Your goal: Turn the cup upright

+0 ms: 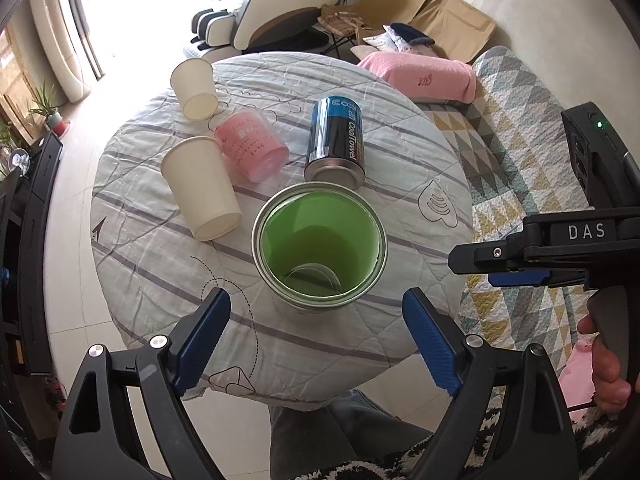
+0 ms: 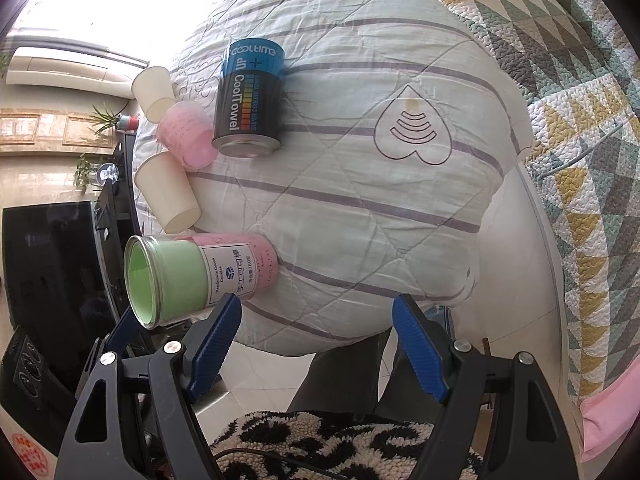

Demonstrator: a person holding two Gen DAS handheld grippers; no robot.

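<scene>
A clear cup lined green and pink point(image 1: 320, 244) lies on its side on the quilted round table point(image 1: 400, 160), its open mouth toward my left gripper point(image 1: 316, 344). That gripper is open and empty, just in front of the mouth. In the right wrist view the same cup point(image 2: 192, 276) lies at the table's left front edge, mouth pointing left. My right gripper point(image 2: 316, 348) is open and empty at the table's near edge, to the right of the cup; it also shows in the left wrist view point(image 1: 516, 260).
A blue and black CoolTowel can point(image 1: 336, 140) lies behind the cup. A pink cup point(image 1: 252, 152) and two white paper cups point(image 1: 200, 188) point(image 1: 194, 88) lie at the left. A quilted sofa point(image 1: 520, 152) stands to the right.
</scene>
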